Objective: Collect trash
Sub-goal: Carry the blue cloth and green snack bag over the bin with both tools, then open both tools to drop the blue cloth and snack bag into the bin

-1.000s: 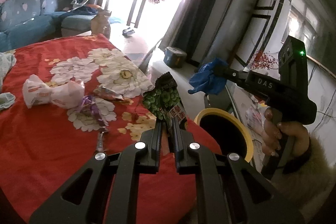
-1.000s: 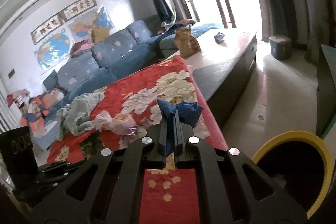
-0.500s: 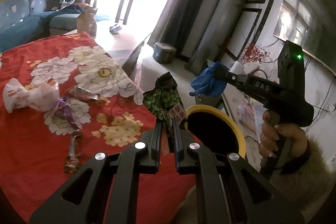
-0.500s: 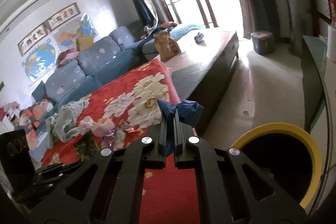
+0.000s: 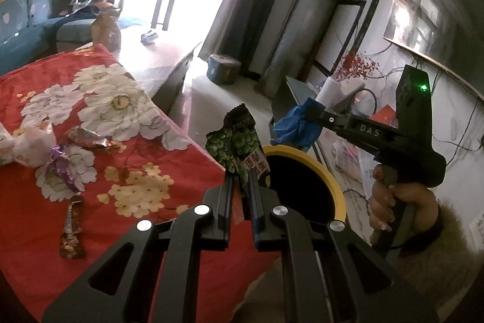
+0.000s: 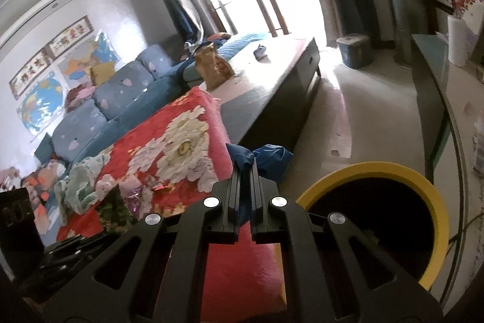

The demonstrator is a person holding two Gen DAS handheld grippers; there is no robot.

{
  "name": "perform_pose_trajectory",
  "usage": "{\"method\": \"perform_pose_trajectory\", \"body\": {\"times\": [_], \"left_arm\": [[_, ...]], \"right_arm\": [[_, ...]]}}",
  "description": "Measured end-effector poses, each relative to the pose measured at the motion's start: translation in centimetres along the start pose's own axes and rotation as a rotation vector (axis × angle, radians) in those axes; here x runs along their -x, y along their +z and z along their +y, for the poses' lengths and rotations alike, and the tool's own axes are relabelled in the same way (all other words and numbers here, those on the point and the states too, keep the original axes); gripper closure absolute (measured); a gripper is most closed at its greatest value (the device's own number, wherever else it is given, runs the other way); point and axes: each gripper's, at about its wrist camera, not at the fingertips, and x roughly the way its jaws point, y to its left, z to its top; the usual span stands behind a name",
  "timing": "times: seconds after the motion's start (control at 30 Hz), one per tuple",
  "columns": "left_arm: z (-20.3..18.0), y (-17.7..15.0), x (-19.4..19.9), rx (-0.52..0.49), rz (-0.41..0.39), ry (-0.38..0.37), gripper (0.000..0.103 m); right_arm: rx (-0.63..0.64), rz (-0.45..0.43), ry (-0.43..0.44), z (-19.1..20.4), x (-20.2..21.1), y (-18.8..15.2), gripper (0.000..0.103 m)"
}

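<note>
My left gripper (image 5: 240, 182) is shut on a green snack wrapper (image 5: 237, 143) and holds it upright at the near rim of the yellow-rimmed black bin (image 5: 328, 182). My right gripper (image 6: 245, 164) is shut on a crumpled blue bag (image 6: 269, 156); in the left wrist view it (image 5: 313, 112) holds that bag (image 5: 295, 126) above the bin's far rim. In the right wrist view the bin (image 6: 367, 168) lies to the lower right of the gripper. More wrappers lie on the red floral cloth (image 5: 36, 232): a purple one (image 5: 62, 165), a brown bar wrapper (image 5: 71, 230), a foil one (image 5: 89, 138).
A white crumpled bag (image 5: 27, 146) lies at the cloth's left edge. A low dark table (image 6: 272, 87) with a paper bag (image 6: 213, 68) stands beyond the cloth. A blue sofa (image 6: 99, 108), a small blue box (image 6: 355, 50) on the floor and a glass side table (image 6: 435, 87) surround the bin.
Both grippers have swung to the right, away from the cloth and toward the bin. The bin looms larger in both views. Both holds are unchanged.
</note>
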Motion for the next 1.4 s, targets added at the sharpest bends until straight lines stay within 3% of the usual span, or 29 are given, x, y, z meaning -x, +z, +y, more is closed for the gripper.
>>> {"method": "perform_pose_trajectory", "body": {"times": [0.83, 1.4], "left_arm": [[-6.2, -1.6, -7.2, -0.102, 0.121, -0.095, 0.093], [-8.0, -3.2, -13.5, -0.12, 0.228, -0.131, 0.093]], "right_arm": [[-0.155, 0.026, -0.198, -8.0, 0.4, -1.2, 0.101], [-0.238, 0.061, -0.232, -11.8, 0.1, -2.3, 0.1]]}}
